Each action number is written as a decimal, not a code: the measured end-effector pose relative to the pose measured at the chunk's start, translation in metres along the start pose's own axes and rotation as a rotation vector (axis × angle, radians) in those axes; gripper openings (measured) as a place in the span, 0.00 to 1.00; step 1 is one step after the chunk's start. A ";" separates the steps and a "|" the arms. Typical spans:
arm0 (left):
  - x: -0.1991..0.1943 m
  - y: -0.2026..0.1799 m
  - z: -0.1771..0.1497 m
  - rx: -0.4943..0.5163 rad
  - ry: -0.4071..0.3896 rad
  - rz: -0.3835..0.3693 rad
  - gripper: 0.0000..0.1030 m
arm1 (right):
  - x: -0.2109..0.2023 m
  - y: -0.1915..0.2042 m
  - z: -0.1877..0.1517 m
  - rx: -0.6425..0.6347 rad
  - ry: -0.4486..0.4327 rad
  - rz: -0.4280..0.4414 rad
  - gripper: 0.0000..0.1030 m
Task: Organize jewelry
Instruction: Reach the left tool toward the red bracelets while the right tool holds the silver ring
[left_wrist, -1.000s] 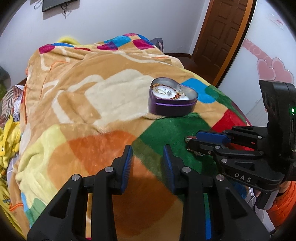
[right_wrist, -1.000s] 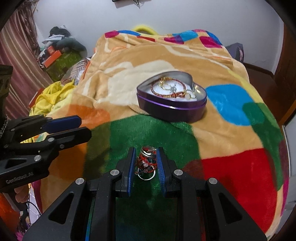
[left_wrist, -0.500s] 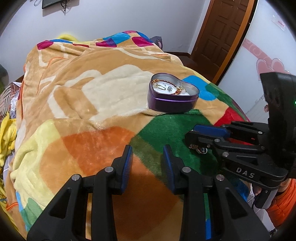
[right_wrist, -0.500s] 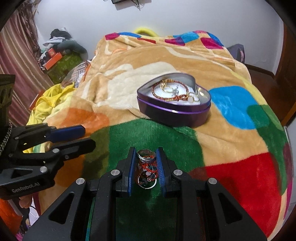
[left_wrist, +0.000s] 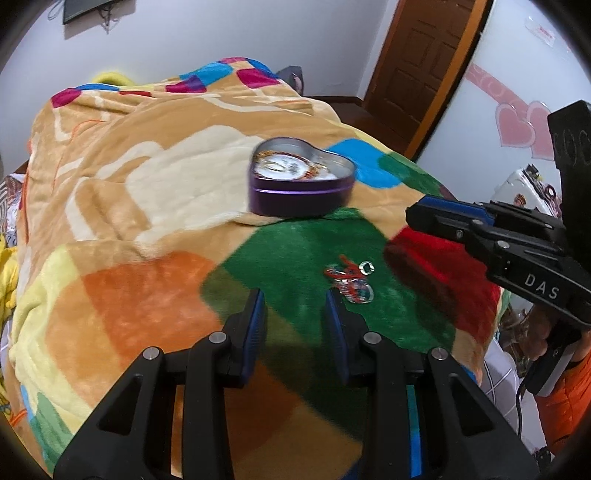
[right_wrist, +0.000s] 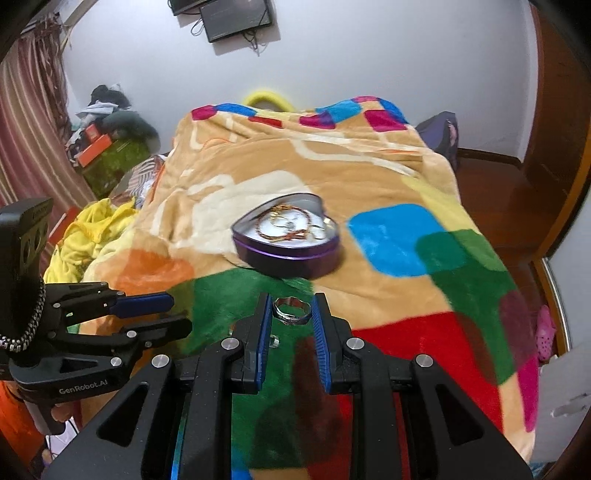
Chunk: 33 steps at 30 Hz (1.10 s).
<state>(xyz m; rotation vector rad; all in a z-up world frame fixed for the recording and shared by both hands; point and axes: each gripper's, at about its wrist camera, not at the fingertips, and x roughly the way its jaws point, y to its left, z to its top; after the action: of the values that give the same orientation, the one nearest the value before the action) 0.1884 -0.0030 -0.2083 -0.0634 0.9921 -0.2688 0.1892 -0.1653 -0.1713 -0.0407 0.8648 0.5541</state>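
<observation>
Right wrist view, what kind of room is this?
Most likely a bedroom: a bed under a patchwork blanket, a wall-mounted screen, clothes piled in the corner, and a wooden door.

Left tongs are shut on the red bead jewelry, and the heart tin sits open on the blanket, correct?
Not quite: the left wrist view shows the left tongs open and empty, the red bead jewelry lying loose on the blanket beside them. The heart tin does sit open.

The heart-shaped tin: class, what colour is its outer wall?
Purple; the heart-shaped tin shows best in the right wrist view.
</observation>
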 end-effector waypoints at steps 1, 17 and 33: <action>0.002 -0.003 0.000 0.005 0.002 -0.001 0.32 | -0.001 -0.002 -0.001 0.004 0.000 0.000 0.19; 0.031 -0.019 0.006 -0.011 0.053 -0.081 0.09 | -0.007 -0.021 -0.013 0.033 -0.008 0.006 0.19; 0.001 -0.013 0.009 -0.012 -0.025 0.001 0.09 | -0.020 -0.022 -0.011 0.047 -0.043 0.025 0.19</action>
<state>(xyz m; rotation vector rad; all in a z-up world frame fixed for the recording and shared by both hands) 0.1934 -0.0160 -0.2020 -0.0768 0.9687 -0.2604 0.1818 -0.1955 -0.1682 0.0249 0.8374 0.5557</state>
